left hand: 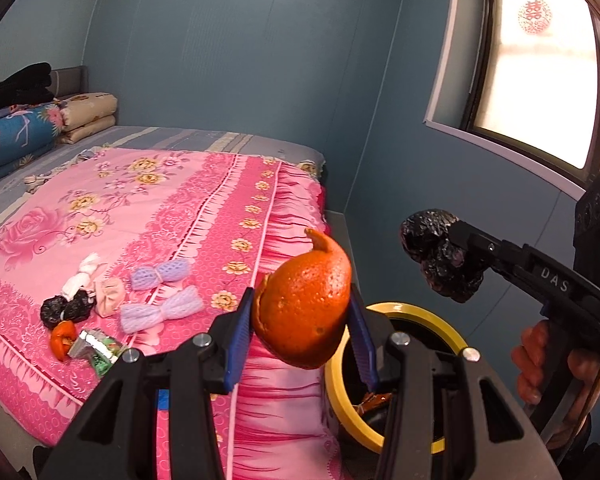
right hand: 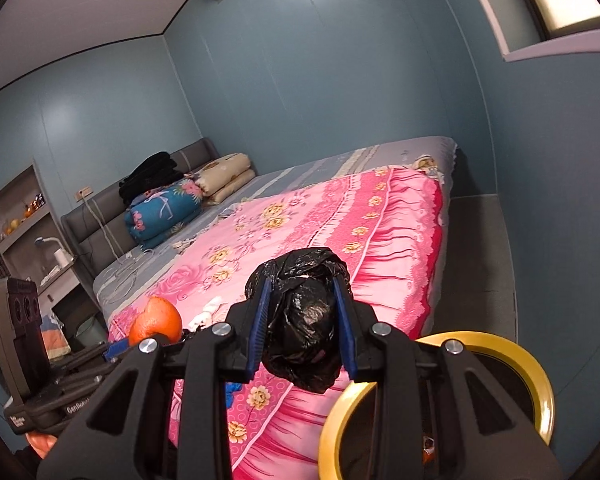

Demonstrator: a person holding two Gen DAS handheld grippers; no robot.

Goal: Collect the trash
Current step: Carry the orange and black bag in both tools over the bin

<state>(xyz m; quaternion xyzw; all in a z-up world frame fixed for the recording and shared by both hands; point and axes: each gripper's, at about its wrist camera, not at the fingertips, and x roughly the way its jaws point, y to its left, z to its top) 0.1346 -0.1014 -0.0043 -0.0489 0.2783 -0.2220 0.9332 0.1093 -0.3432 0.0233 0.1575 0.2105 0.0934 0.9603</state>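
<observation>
My left gripper [left hand: 300, 312] is shut on a large orange peel [left hand: 304, 304], held in the air beside the bed's edge and just above the yellow-rimmed bin [left hand: 416, 312]. My right gripper [right hand: 303, 312] is shut on a crumpled black plastic bag [right hand: 302, 320], also above the bin's yellow rim [right hand: 536, 384]. In the left wrist view the right gripper [left hand: 452, 256] holds the black bag [left hand: 440, 256] to the right of the peel. The right wrist view shows the peel [right hand: 156, 322] at lower left.
On the pink flowered bedspread [left hand: 120, 208] lie more scraps: black bag lumps [left hand: 62, 310], a small orange peel [left hand: 62, 340], a foil wrapper [left hand: 96, 350], purple foam nets [left hand: 160, 306], white and pink wads [left hand: 96, 284]. Folded quilts [left hand: 20, 132] sit by the headboard. A hand [left hand: 540, 364] grips the right handle.
</observation>
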